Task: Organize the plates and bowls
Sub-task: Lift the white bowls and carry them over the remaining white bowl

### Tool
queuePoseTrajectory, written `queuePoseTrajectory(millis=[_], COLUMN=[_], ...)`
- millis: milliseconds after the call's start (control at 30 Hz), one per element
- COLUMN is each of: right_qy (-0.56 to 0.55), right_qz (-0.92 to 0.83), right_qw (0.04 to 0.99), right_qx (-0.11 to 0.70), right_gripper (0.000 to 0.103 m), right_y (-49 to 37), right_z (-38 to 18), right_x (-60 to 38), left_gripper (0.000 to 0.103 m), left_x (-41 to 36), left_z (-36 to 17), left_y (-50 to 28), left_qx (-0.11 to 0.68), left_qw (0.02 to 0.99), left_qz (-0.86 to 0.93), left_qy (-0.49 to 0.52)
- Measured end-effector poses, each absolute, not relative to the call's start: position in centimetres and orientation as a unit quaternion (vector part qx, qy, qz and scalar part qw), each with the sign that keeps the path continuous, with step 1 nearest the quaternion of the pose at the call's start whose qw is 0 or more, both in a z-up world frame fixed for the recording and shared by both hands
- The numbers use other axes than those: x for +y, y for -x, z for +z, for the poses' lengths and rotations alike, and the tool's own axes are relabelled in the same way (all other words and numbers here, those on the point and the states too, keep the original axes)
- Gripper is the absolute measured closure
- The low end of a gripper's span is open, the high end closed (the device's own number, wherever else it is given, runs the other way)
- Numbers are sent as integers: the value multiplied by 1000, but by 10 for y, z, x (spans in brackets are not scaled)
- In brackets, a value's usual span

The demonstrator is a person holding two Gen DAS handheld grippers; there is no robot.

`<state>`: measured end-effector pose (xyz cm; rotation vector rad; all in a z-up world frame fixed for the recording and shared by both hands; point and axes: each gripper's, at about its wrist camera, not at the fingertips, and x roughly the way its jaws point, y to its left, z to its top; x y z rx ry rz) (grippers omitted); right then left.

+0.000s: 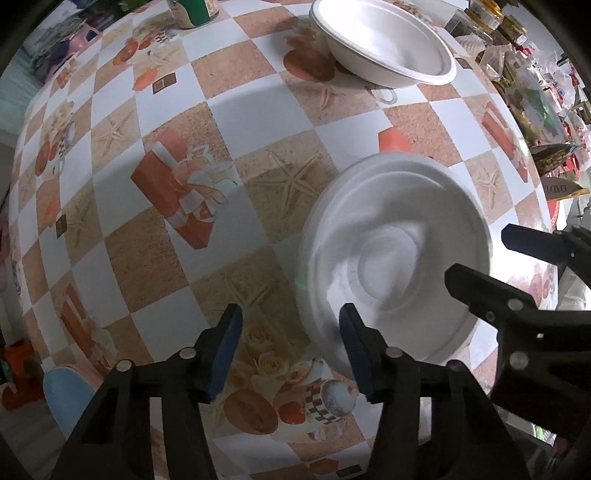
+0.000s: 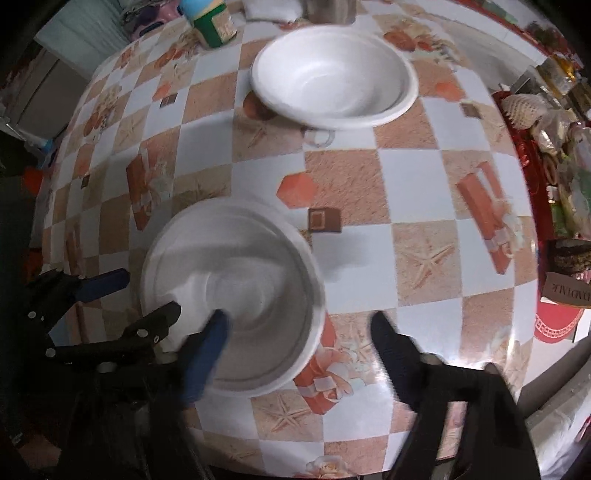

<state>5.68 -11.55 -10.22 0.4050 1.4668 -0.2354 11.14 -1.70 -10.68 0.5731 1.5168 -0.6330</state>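
A white foam bowl (image 1: 391,258) (image 2: 236,280) stands upright on the checkered tablecloth (image 1: 258,110) (image 2: 406,184). My left gripper (image 1: 291,326) (image 2: 142,295) straddles its left rim, one blue pad inside the bowl and one outside, neither pressing. On the opposite rim my right gripper (image 2: 301,325) (image 1: 489,256) stands the same way, jaws apart with the rim between them. Both point down at the table. A second, wider white bowl (image 1: 384,40) (image 2: 332,74) sits farther back.
A green-labelled jar (image 1: 195,11) (image 2: 214,26) stands at the far edge. A small clear ring (image 1: 384,94) (image 2: 317,138) lies by the far bowl. Packets and clutter (image 1: 524,74) (image 2: 561,155) crowd the right side. A blue seat (image 1: 66,395) shows below the table's left edge.
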Motion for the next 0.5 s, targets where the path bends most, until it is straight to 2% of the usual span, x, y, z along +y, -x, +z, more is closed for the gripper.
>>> queuePoseTrajectory(millis=[300, 400, 433, 467, 500], right_qy=[-182, -184, -186, -186, -189], right_qz=[-107, -102, -99, -96, -92], right_qw=[708, 701, 698, 694, 691], right_qx=[674, 682, 684, 688, 691], right_gripper=[31, 31, 34, 39, 54], right_y=[-59, -58, -59, -59, -58], right_z=[-112, -117, -120, -124, -126], right_x=[-119, -121, -121, -121, -121], left_gripper=[51, 61, 70, 73, 75], left_x=[-22, -26, -25, -25, -25], left_z=[-111, -115, -117, -120, -121], left_y=[-122, -123, -124, -124, -125], left_qx=[675, 681, 685, 691, 695], left_qw=[637, 631, 627, 622, 619], left_qz=[-276, -276, -275, -276, -278], left_qy=[-250, -251, -250, -244, -238])
